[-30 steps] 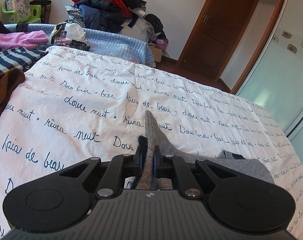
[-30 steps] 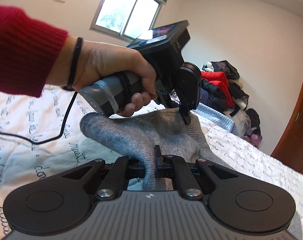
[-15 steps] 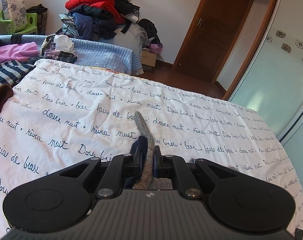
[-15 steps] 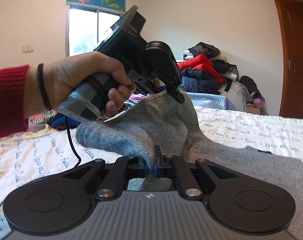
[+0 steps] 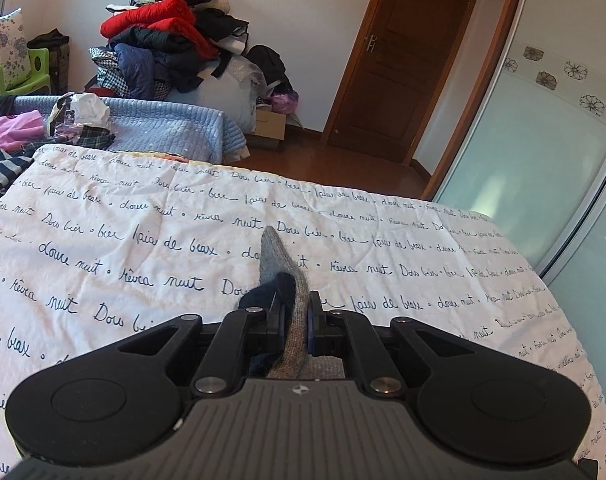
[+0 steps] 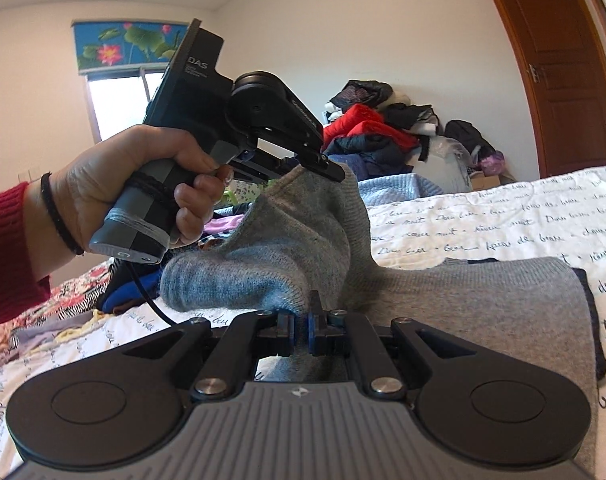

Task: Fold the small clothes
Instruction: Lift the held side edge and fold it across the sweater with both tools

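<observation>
Bedroom with white walls, big bed taking up most of both views, covered by a white quilt printed all over with dark cursive French words. Beyond the quilt's far edge: blue quilted blanket, then a messy clothes pile with a red jacket on top, stacked against the wall. Right of that pile, brown wooden door, and further right a frosted sliding door with small flower decals. Off the quilt's left edge, striped and pink garments, only partly visible.

Grey knit sweater lying on the quilt, main body spread flat, dark navy trim peeking out along its edge. One part pulled up off the quilt into a tent shape between the two tools.

Left gripper pinched down tight on a fold of the grey knit, with a bit of navy fabric bunched against the left side of the fingers; a grey point of cloth sticking out forward over the quilt. From the right wrist view, same left gripper up above the quilt, fingers pointing down-right, clamping the top edge of the raised fabric, held in the person's left hand, red sleeve and black wrist band, black cable hanging down from the handle.

Right gripper closed hard on a rolled, sleeve-like bit of the sweater, low, just above the quilt. Can't tell whether it's a cuff or a hem.
</observation>
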A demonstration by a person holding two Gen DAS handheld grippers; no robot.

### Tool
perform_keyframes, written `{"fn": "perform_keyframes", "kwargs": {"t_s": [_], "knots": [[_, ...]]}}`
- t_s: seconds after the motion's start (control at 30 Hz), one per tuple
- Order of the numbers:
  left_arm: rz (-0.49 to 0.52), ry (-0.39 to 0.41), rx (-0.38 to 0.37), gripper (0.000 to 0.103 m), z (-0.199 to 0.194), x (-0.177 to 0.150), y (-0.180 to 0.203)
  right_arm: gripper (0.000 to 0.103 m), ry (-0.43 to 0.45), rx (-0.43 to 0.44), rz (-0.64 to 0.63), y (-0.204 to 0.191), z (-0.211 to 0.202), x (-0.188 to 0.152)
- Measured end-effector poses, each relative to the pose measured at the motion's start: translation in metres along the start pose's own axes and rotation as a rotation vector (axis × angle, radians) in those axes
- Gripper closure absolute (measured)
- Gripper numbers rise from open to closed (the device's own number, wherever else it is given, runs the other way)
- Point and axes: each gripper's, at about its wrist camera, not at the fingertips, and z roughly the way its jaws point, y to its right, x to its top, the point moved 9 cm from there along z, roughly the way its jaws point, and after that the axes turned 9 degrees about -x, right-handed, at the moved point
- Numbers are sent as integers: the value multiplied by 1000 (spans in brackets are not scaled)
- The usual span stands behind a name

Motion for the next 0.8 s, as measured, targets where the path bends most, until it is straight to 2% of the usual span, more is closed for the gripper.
{"fn": "perform_keyframes", "kwargs": {"t_s": [0.5, 0.8], "knots": [[59, -63, -17, 93, 47, -20, 57, 97, -22, -28, 190, 65, -23, -6], [112, -105, 8, 93, 67, -34, 76, 97, -31, -42, 214, 74, -31, -9]]}}
